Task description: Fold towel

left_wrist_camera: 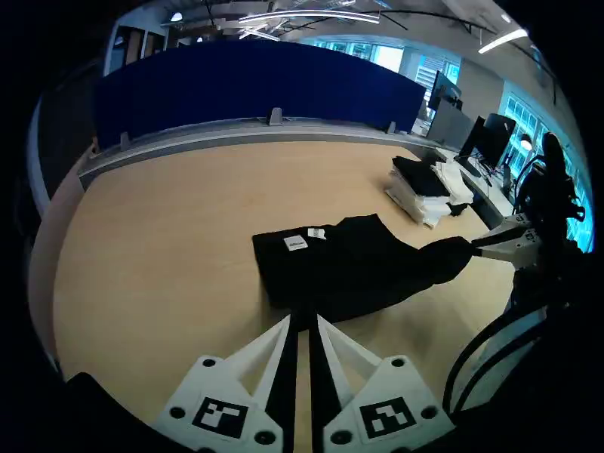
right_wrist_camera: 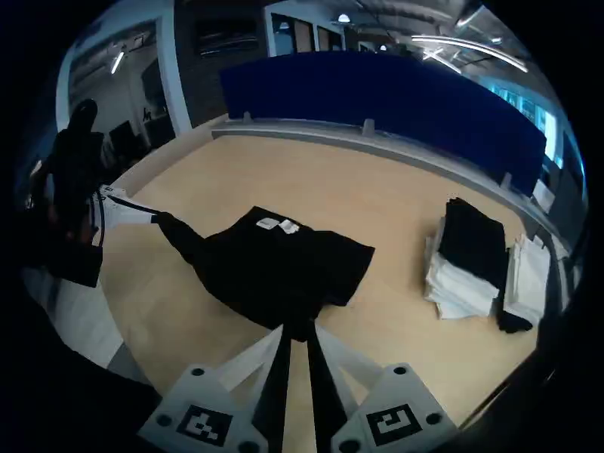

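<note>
Both closed, left hand-held gripper (left_wrist_camera: 306,315) and right hand-held gripper (right_wrist_camera: 298,326) pinch edges of the black towel (left_wrist_camera: 343,264).

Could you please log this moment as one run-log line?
left gripper: shut on black towel; right gripper: shut on black towel; fold: unfinished

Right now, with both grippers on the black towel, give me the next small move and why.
Probably lift both pinched corners slightly and carry them together toward the far edge with the white tags. The left gripper and right gripper are each shut on the near side of the black towel, which lies slack and uneven on the table.
</note>
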{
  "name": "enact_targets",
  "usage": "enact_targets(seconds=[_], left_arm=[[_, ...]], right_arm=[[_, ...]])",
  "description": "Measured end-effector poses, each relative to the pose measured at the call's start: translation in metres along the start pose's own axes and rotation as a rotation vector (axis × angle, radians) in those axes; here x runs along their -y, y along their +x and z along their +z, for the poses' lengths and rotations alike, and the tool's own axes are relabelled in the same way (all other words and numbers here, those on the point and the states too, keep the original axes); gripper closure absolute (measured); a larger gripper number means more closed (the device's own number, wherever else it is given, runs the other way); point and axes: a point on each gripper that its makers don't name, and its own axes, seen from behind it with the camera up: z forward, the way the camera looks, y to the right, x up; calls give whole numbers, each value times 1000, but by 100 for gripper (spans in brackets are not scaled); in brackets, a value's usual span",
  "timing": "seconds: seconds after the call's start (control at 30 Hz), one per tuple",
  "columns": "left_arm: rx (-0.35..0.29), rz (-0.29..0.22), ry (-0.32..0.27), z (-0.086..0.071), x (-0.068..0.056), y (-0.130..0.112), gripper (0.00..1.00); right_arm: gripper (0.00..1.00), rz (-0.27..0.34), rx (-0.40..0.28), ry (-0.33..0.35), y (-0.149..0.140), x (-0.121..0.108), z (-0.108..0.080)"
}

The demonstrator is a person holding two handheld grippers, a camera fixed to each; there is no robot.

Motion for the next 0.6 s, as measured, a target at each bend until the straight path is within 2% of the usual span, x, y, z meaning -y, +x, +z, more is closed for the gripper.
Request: enact_targets(seconds=[0.3, 0.6], left_arm=[[0, -3, 17, 9, 4, 2, 91], [-13, -22, 24, 28, 9, 17, 91]], right_arm=[[85, 6, 17, 2, 0, -2, 5], [85, -17, 41, -9, 9, -16, 16]])
